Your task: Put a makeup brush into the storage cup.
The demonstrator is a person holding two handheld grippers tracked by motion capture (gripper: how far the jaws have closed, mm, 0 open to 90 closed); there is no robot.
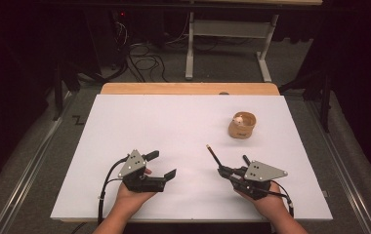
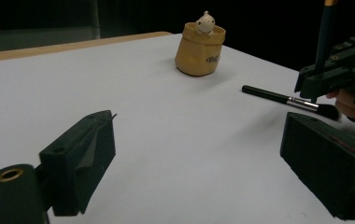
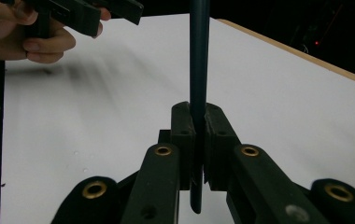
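Note:
A tan cup-shaped holder [image 1: 242, 126] [image 2: 200, 49] with a small pale figure in it stands on the white board [image 1: 149, 122], at the right and toward the back. My right gripper [image 1: 221, 170] [image 3: 198, 112] is shut on a thin dark stick [image 1: 214, 155] [image 3: 198, 56] whose orange tip points away from me. The left gripper view shows that gripper [image 2: 315, 81] too, with a black makeup brush [image 2: 285, 99] lying flat on the board just beyond it. My left gripper [image 1: 162, 164] [image 2: 198, 126] hovers open near the front left, nothing between its jaws.
The board lies on a wooden table whose edge [image 1: 188, 88] shows at the back. Beyond it are a desk frame [image 1: 227, 44] and cables on the floor. The left hand [image 3: 35, 32] and its gripper sit at the top left of the right gripper view.

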